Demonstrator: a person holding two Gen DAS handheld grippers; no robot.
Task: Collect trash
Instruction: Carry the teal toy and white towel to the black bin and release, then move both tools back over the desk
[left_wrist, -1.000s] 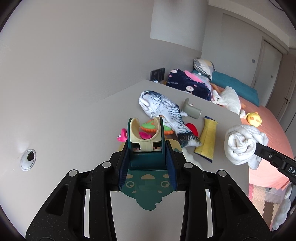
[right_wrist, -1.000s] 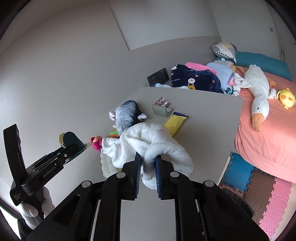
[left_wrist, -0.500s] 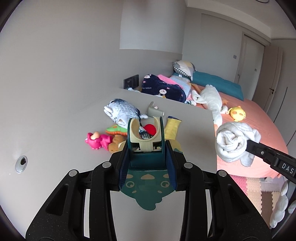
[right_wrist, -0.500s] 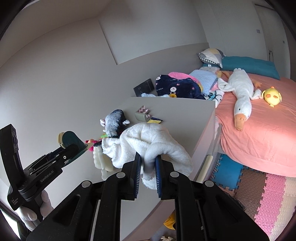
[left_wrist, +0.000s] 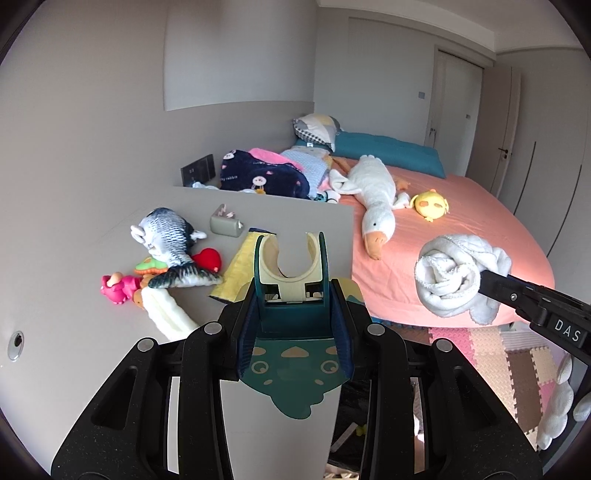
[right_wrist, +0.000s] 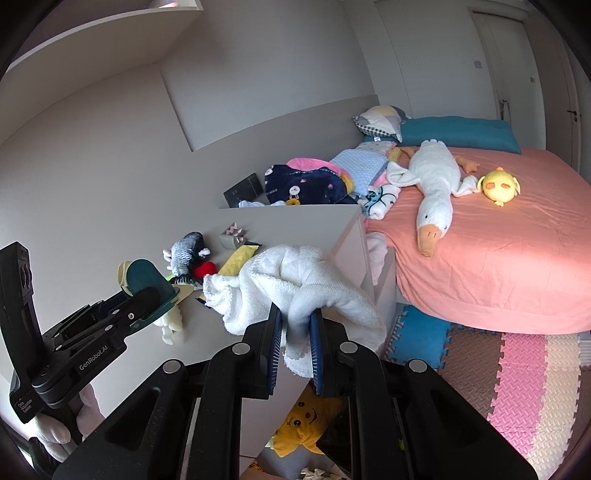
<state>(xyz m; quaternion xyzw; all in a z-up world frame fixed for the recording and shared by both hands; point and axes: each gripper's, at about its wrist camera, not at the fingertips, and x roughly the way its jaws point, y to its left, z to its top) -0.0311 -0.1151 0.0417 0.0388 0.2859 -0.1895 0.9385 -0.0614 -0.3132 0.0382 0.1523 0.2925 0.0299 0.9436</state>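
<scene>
My left gripper is shut on a teal plastic holder with a cream U-shaped clip, held above the front edge of the grey desk. The right wrist view shows that holder at the left in the same gripper. My right gripper is shut on a crumpled white towel, which hangs over both pads. In the left wrist view the towel hangs at the right, off the desk's edge and in front of the bed.
The desk holds a plush fish, a red toy, a pink toy, a yellow cloth and a small grey box. A pink bed bears a plush goose. Foam mats cover the floor.
Both grippers have drawn back from the desk toys and swung right toward the bed, still holding the holder and the towel. The floor mats have come into view.
</scene>
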